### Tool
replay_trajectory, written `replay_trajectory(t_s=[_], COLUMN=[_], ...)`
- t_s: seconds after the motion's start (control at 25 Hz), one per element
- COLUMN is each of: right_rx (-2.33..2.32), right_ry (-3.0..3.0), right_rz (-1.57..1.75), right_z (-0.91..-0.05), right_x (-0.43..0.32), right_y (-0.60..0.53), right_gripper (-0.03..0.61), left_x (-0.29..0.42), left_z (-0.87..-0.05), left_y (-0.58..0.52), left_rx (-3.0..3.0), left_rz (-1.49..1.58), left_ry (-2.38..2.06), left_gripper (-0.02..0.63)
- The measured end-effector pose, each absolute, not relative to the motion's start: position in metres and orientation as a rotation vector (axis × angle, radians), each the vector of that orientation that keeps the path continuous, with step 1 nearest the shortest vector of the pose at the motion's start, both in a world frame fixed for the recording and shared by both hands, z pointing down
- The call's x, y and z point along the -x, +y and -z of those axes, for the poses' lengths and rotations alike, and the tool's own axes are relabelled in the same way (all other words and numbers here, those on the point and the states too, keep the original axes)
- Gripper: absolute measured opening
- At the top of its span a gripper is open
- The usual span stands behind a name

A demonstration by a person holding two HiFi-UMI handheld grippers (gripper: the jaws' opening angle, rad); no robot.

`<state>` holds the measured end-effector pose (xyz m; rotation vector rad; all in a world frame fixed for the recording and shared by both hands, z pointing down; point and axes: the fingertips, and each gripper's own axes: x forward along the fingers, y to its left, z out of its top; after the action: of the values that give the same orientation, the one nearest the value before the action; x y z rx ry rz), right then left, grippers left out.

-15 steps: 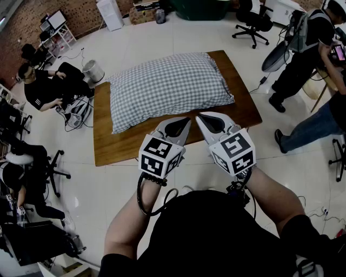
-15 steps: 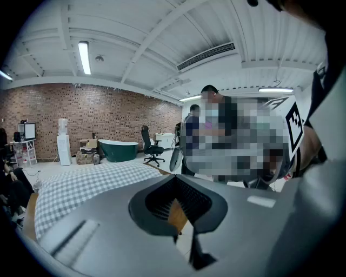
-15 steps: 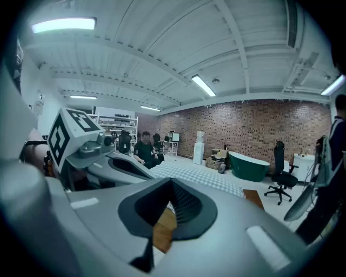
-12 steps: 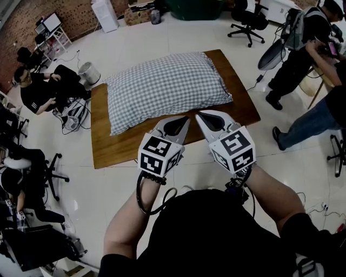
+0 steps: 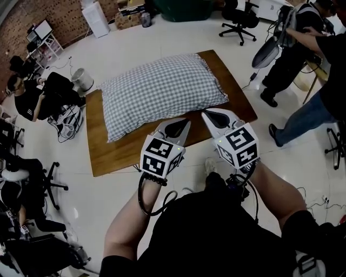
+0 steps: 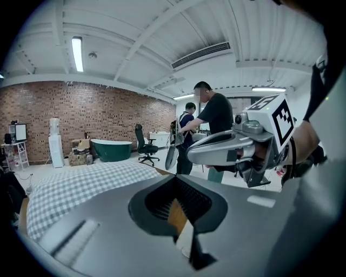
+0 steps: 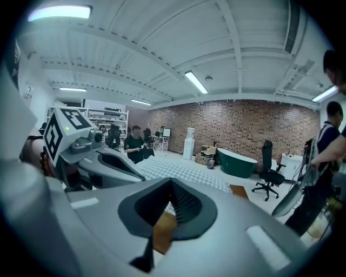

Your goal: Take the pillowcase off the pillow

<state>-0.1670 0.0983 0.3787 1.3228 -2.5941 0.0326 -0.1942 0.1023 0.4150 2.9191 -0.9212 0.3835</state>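
The wooden table (image 5: pixel 116 154) stands on a pale tiled floor (image 5: pixel 162 32), in a room with a brick wall (image 5: pixel 16 21) at the far left. The pillow (image 5: pixel 162 92) lies flat on the table, set at a slant, and its checked pillowcase (image 5: pixel 135 105) covers it fully.

You hold the left gripper (image 5: pixel 183 125) and the right gripper (image 5: pixel 207 115) side by side over the table's near edge, close to the pillow but not touching it. Both pairs of jaws are closed together with nothing between them.

An office chair (image 5: pixel 238 21) stands beyond the table. A seated person (image 5: pixel 32 94) is at the left, and standing people (image 5: pixel 303 48) are at the right.

The grippers hide part of the table's near edge. A green tub (image 5: pixel 186 8) is cut off at the top. You cannot tell which end of the pillowcase is open.
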Motion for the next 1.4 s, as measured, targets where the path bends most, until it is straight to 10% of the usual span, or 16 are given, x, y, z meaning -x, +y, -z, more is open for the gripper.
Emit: replay_trajectory(t_s=[1.4], right_rx=[-1.125], right_ry=[-2.48], right_rz=[-0.484], right_z=[-0.474], right_x=[-0.082], right_y=[-0.277], right_gripper=[0.066], left_x=[-0.017], left_z=[-0.535], left_y=[-0.24], left_rx=[-2.528], left_rz=[-0.774], left_ry=[-0.982], left_gripper=[0.329])
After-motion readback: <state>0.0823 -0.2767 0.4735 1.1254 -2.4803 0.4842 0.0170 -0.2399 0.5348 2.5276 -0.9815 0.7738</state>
